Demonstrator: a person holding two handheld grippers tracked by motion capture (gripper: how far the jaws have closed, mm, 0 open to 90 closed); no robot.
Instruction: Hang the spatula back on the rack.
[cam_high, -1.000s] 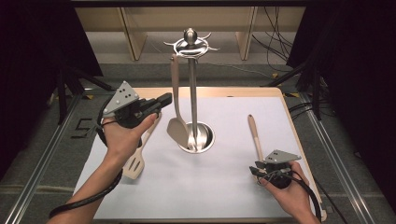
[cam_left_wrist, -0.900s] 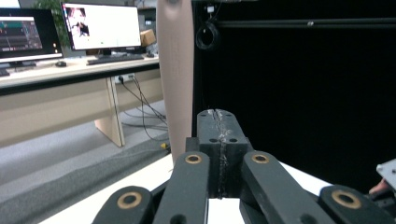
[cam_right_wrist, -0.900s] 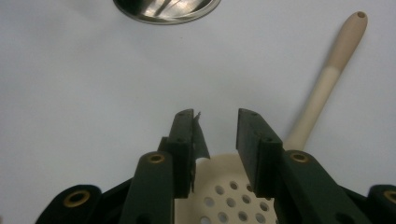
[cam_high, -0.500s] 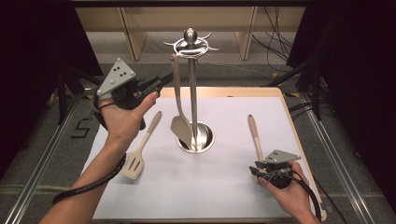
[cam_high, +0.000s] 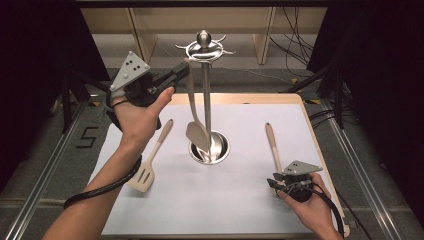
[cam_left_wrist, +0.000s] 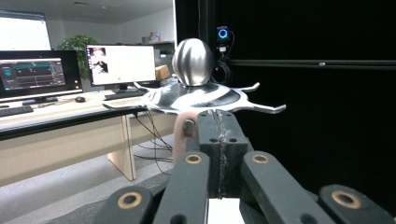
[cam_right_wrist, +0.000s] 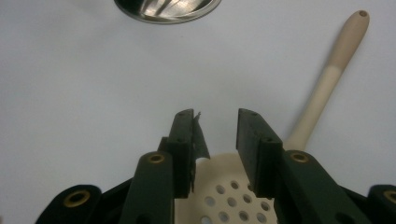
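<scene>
A steel utensil stand (cam_high: 206, 100) rises mid-table, with a knob (cam_left_wrist: 193, 55) and hook disc (cam_left_wrist: 201, 98) on top. A beige solid spatula (cam_high: 196, 131) hangs from a hook, its head down by the stand's base. My left gripper (cam_high: 183, 70) is raised to the spatula's handle top (cam_left_wrist: 183, 133); in the left gripper view (cam_left_wrist: 218, 122) its jaws are shut together, with the handle just to their left. My right gripper (cam_high: 286, 184) sits low at the near right, open (cam_right_wrist: 215, 135) over the head of a perforated beige skimmer (cam_right_wrist: 224, 196), whose handle (cam_high: 272, 145) points away.
A beige slotted turner (cam_high: 150, 162) lies on the white mat (cam_high: 235, 200) left of the stand's round base (cam_right_wrist: 168, 9). Metal rails run along both table sides. A wooden shelf frame and cables stand beyond the far edge.
My left gripper has risen from beside the spatula's mid-handle to its top near the hook disc. The spatula, turner, skimmer and right gripper have stayed put.
</scene>
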